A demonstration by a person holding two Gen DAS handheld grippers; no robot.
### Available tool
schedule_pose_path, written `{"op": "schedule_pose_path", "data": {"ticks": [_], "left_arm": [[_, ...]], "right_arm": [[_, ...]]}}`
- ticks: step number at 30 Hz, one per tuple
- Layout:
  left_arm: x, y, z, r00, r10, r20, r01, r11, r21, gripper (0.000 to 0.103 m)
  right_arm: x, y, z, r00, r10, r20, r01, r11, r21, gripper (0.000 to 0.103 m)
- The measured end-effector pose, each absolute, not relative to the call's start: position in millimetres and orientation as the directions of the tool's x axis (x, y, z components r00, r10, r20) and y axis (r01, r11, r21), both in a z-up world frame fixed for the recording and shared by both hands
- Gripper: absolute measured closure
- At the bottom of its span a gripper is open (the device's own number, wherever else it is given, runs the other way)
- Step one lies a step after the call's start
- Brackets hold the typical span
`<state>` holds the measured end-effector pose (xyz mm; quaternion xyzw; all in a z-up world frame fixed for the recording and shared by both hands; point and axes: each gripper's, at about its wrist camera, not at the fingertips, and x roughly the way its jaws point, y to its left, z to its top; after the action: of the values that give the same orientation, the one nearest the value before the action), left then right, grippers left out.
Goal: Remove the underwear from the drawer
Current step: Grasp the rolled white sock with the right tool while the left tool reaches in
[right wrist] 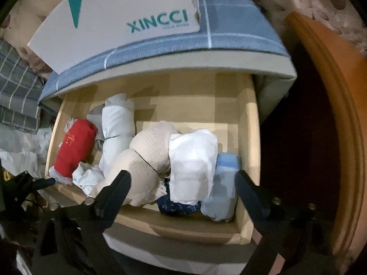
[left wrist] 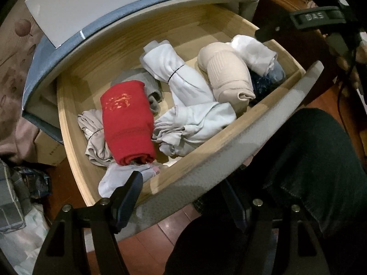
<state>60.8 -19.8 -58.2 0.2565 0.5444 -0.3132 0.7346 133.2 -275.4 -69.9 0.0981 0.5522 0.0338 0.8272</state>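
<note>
The wooden drawer [right wrist: 252, 137] is pulled out and holds several rolled garments: a red roll [left wrist: 127, 121] [right wrist: 75, 146], a white banded roll [left wrist: 179, 75] [right wrist: 118, 123], a beige ribbed roll [left wrist: 227, 75] [right wrist: 146, 155], a white folded piece [left wrist: 252, 52] [right wrist: 192, 167], a dark blue patterned piece [right wrist: 176, 206] and a light blue piece [right wrist: 222, 183]. My right gripper [right wrist: 182, 176] hangs open over the drawer's right end; the white folded piece and the dark blue piece lie between its fingers, untouched. My left gripper [left wrist: 181, 183] is open, straddling the drawer's grey front panel [left wrist: 252, 142] near the red roll.
A white box printed XINCCI [right wrist: 114, 16] lies on the cabinet's blue checked top [right wrist: 229, 34]. An orange wooden edge [right wrist: 332, 114] curves along the right. A person's dark trouser leg [left wrist: 309, 171] is against the drawer front. Bags and cloth [left wrist: 18, 194] clutter the floor at left.
</note>
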Motion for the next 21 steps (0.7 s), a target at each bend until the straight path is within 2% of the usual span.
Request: {"op": "schedule_pose_path", "data": {"ticks": [3,10,13,21], "left_arm": [[60.1,-21.0,-59.3,0.217,-0.175,-0.961,0.734,0.677,0.043,0.031],[59.1,-19.9,-57.0,0.197,-0.166,-0.966,0.738,0.674,0.035,0.031],[59.2,-19.6,-57.2,0.18,-0.166,-0.97,0.746,0.666,0.025,0.031],[56.9,-15.2,-48.4,0.144,-0.167,-0.975,0.766,0.643,0.003,0.031]], "right_arm": [[139.0,-273.9,-77.6,0.363,0.169,-0.916,0.047,0.979,0.199,0.029],[154.3,-268.1,-90.7,0.332,0.143,-0.932,0.032,0.986,0.162,0.037],[160.1,-265.0,-101.2,0.305,0.132,-0.943,0.025,0.989,0.146,0.045],[165.8,-260.6,-120.8,0.272,0.085,-0.959,0.012,0.996,0.091,0.046]]}}
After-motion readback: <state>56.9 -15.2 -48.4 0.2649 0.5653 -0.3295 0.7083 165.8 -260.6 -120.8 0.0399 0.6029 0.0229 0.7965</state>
